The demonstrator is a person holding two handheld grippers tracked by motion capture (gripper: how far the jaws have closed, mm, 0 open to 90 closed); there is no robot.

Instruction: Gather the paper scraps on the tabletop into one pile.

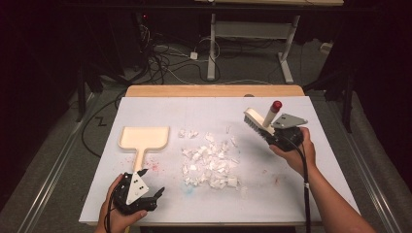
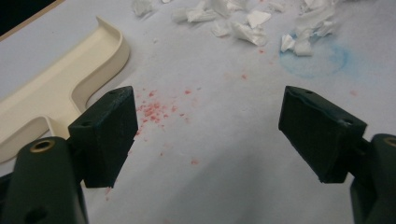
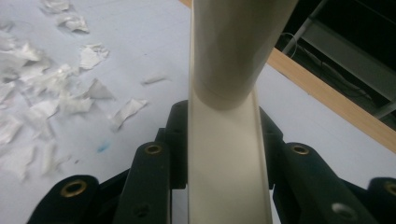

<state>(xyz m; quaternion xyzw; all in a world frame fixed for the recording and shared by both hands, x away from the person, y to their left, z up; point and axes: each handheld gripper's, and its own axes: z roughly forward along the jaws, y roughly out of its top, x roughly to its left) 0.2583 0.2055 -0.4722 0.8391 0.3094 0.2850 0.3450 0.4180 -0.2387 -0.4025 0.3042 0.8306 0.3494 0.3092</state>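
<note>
1. While the right tongs (image 1: pixel 270 134) sit at the table's (image 1: pixel 301 194) right side, clamped on the brush (image 1: pixel 260 122), its head is up off the surface and tilted toward the scraps.
2. Brush: cream handle with red cap (image 1: pixel 277 105) pointing up and away, bristles facing down-left. In the right gripper view the handle (image 3: pixel 229 154) runs straight up between the jaws, both pressed against it.
3. Left tongs (image 1: pixel 151 184) near the front-left edge, jaws wide apart, holding nothing. Left gripper view confirms it: bare table between the two pads (image 2: pixel 109 133).
4. Dustpan (image 1: pixel 144 140) lies flat on the left half, cream, tray end away from the person, handle pointing at the left tongs. One jaw tip is just beside the handle end; cannot tell if touching.
5. Paper scraps (image 1: pixel 210 160) are heaped mid-table, between dustpan and brush, with a few strays toward the far side (image 1: pixel 187 133).
6. Red specks (image 2: pixel 154 109) on the table just right of the dustpan handle; a faint blue ring stain (image 2: pixel 317 60) by the near scraps.
7. Left hand (image 1: pixel 119 216) and right hand (image 1: pixel 296 153) each grip their tool from below.
</note>
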